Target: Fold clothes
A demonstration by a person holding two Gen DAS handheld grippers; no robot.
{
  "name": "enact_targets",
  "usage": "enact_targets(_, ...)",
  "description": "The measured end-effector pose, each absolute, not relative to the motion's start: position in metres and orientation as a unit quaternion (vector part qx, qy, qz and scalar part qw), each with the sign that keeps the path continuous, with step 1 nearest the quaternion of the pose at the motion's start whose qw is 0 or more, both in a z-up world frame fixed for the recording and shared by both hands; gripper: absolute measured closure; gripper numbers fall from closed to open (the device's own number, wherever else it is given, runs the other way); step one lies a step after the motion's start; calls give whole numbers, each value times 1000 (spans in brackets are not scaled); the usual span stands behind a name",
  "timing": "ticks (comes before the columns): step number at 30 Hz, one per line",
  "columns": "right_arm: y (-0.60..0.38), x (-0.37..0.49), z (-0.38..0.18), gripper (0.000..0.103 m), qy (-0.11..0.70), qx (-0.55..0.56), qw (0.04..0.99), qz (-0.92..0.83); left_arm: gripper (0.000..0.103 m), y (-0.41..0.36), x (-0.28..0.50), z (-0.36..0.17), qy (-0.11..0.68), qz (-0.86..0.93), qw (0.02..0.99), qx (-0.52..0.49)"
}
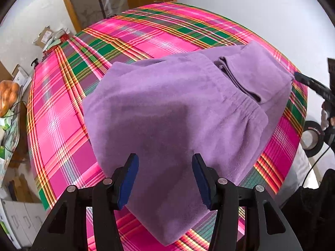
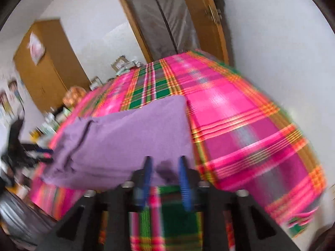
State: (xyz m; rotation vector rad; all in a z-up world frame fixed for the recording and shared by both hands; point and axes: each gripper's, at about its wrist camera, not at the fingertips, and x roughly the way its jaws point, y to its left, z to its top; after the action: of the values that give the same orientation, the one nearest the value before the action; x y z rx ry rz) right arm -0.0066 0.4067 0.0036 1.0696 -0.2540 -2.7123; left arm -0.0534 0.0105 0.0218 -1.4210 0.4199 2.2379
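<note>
A purple fleece garment (image 1: 167,108) with an elastic waistband lies folded over on the pink plaid cover (image 1: 62,129). My left gripper (image 1: 165,159) hovers over its near part, blue pads wide apart and nothing pinched between them. My right gripper (image 1: 314,85) shows at the garment's far right corner, held by a gloved hand. In the blurred right wrist view the right gripper (image 2: 165,160) stands open at the edge of the purple garment (image 2: 125,138), its pads clear of the cloth. The left gripper (image 2: 27,150) shows at the garment's far left end.
The plaid cover (image 2: 240,125) stretches on past the garment. Boxes and an orange bag (image 1: 8,96) crowd the floor to the left. A roll of black tape (image 1: 312,138) lies off the right edge. A wooden door (image 2: 167,21) and a cupboard (image 2: 41,67) stand behind.
</note>
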Motion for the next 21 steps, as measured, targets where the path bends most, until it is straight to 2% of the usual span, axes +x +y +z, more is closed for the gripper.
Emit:
enact_targets(5,405,3,-5,62,-6,373,55,-926,48,13,-52,22,155,812,229,-514)
enact_targets(14,403,-11,-7,62,-14,374,44,-926,48,8,-48,25,155,815,226,-510)
enact_targets(17,398,-12,-5,62,-4,369,47,-928,48,9,-48,25,156,815,228,-509)
enact_targets(21,395,-19,-10,62,27,370,4,-929,48,11,-46,24,159,814,229,-510)
